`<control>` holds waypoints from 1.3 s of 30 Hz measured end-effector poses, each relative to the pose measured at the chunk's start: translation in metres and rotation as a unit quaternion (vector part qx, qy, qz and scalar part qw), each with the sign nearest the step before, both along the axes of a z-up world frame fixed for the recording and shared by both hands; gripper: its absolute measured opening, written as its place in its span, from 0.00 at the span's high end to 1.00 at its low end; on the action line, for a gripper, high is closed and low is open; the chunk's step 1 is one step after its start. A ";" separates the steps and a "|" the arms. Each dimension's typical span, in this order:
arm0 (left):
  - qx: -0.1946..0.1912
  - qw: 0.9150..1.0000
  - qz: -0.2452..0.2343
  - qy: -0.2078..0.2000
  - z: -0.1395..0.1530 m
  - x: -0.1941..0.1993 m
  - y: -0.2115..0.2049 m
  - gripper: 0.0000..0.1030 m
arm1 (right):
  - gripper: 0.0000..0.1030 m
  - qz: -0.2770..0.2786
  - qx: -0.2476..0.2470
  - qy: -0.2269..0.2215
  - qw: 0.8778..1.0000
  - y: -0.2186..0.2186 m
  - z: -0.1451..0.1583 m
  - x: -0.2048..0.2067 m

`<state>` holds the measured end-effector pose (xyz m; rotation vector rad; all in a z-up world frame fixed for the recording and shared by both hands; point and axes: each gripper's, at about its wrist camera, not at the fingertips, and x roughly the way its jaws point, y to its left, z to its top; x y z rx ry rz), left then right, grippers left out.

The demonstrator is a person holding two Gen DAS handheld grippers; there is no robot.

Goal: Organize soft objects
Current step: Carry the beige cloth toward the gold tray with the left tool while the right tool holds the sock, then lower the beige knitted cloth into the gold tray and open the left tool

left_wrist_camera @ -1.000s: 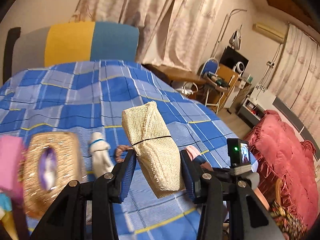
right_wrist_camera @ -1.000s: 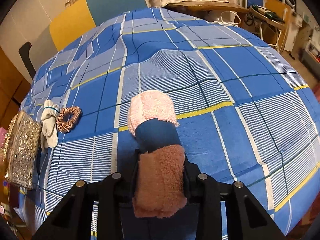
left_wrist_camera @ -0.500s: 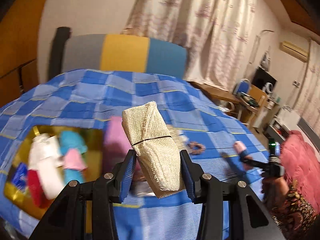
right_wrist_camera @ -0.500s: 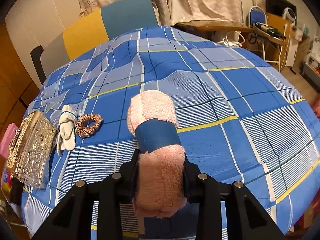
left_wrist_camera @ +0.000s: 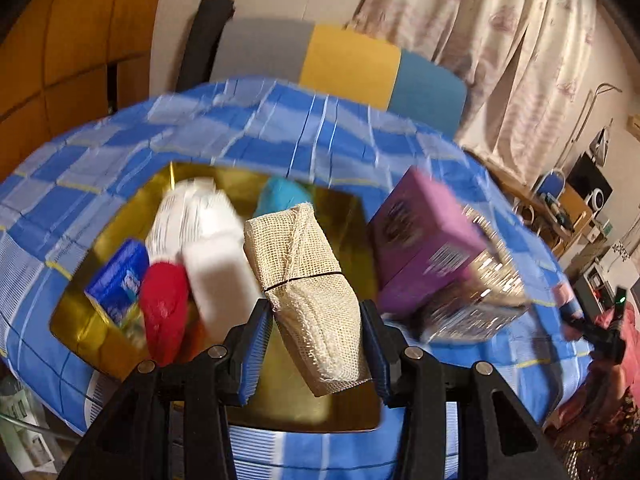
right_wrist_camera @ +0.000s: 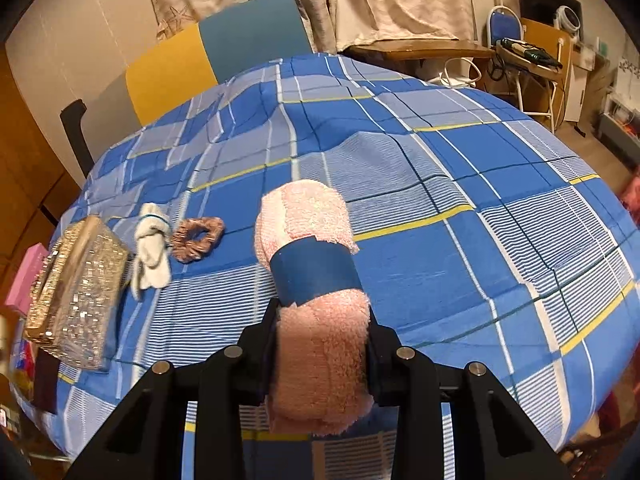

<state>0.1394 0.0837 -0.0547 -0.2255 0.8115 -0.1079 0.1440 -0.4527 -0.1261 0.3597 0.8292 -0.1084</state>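
Observation:
My left gripper (left_wrist_camera: 316, 340) is shut on a beige mesh cloth bundle (left_wrist_camera: 304, 280) tied with a black band, held above a gold box (left_wrist_camera: 320, 412) on the blue plaid bed. The box holds a red roll (left_wrist_camera: 164, 312), a white block (left_wrist_camera: 220, 280), a blue packet (left_wrist_camera: 116, 280) and a teal item (left_wrist_camera: 280, 194). My right gripper (right_wrist_camera: 322, 344) is shut on a rolled pink towel (right_wrist_camera: 312, 232) with a blue band, held above the bed. White socks (right_wrist_camera: 150, 248) and a brown scrunchie (right_wrist_camera: 198, 238) lie on the bed to its left.
A purple box (left_wrist_camera: 424, 248) and a glittery gold case (left_wrist_camera: 476, 304) stand right of the gold box; the case also shows in the right wrist view (right_wrist_camera: 76, 292). A yellow and teal headboard (right_wrist_camera: 208, 56) is behind. A desk and chair (right_wrist_camera: 520, 52) stand far right.
My left gripper has swung left and down with the mesh bundle, from over the open bed to over the gold box. My right gripper has lifted and pulled back slightly with the towel.

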 end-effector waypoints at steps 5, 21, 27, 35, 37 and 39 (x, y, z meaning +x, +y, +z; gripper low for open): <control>0.011 0.999 -0.002 0.039 -0.028 0.011 0.014 0.56 | 0.65 0.007 0.003 -0.020 1.000 0.019 0.019 -0.008; 0.002 0.999 0.044 -0.020 -0.036 -0.026 0.058 0.34 | 0.65 0.053 0.006 -0.081 0.995 0.104 0.077 -0.020; -0.015 0.996 0.071 -0.055 -0.029 -0.049 0.066 0.35 | 0.65 0.098 0.015 -0.105 0.990 0.154 0.098 -0.023; -0.019 0.996 0.069 -0.056 -0.026 -0.057 0.065 0.35 | 0.65 0.173 0.038 -0.121 0.977 0.231 0.117 -0.022; -0.022 0.996 0.070 -0.055 -0.026 -0.057 0.065 0.35 | 0.65 0.189 0.045 -0.120 0.974 0.247 0.118 -0.022; -0.024 0.996 0.072 -0.053 -0.026 -0.058 0.065 0.35 | 0.65 0.206 0.055 -0.119 0.970 0.266 0.119 -0.023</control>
